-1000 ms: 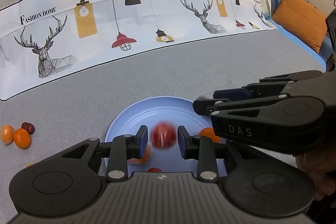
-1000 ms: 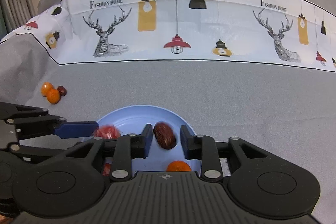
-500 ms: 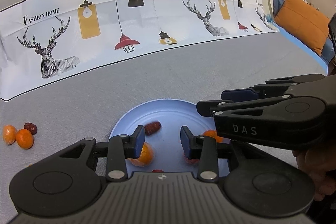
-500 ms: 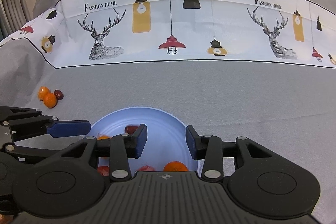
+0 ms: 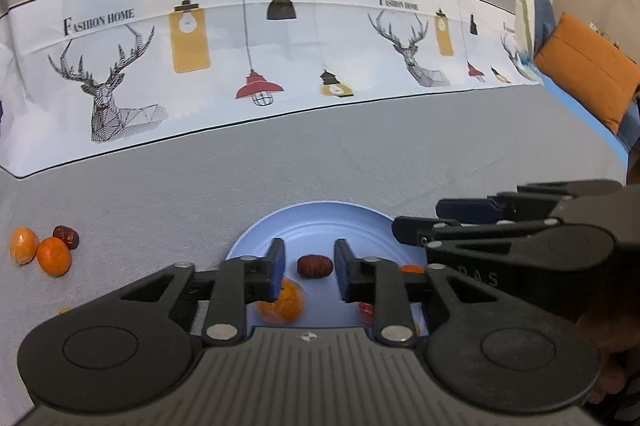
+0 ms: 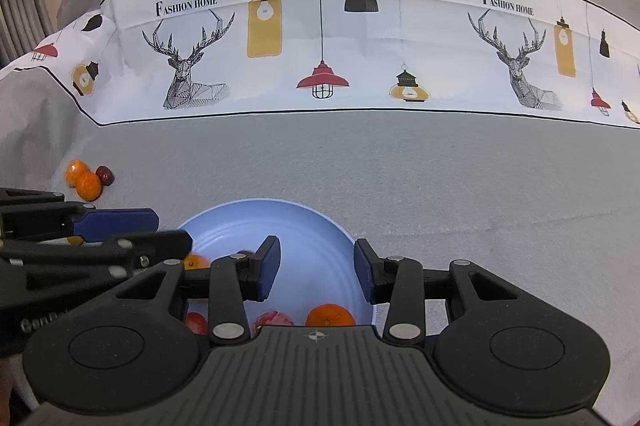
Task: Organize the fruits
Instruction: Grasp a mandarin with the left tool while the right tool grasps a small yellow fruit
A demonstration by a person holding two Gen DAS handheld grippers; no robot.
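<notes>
Both claws hang over the light blue plate (image 5: 320, 214) that sits on the grey cloth of the table, near its front edge. The left claw (image 5: 309, 268) has its jaws apart with nothing between the pads; a dark red date (image 5: 315, 265) lies on the plate in line with the gap, apart from both pads. An orange mandarin (image 5: 282, 300) rests on the plate under the left pad, and a bit of red fruit (image 5: 366, 309) shows under the right one. The right claw (image 6: 316, 268) is spread wide and empty, over the plate's right side. Below it, at the plate's near rim, sit a second mandarin (image 6: 330, 315) and a pale red fruit (image 6: 274, 319); another red fruit (image 6: 197, 322) shows farther left, partly hidden by the claw's arm. Well apart from the plate, toward the table's left edge, two mandarins (image 5: 54, 255) touch each other with a second dark date (image 5: 66, 236) just beside them. A white band printed with deer and lamps (image 5: 256, 66) runs across the cloth toward the far edge, and an orange cushion (image 5: 588, 78) lies beyond the far right corner.
</notes>
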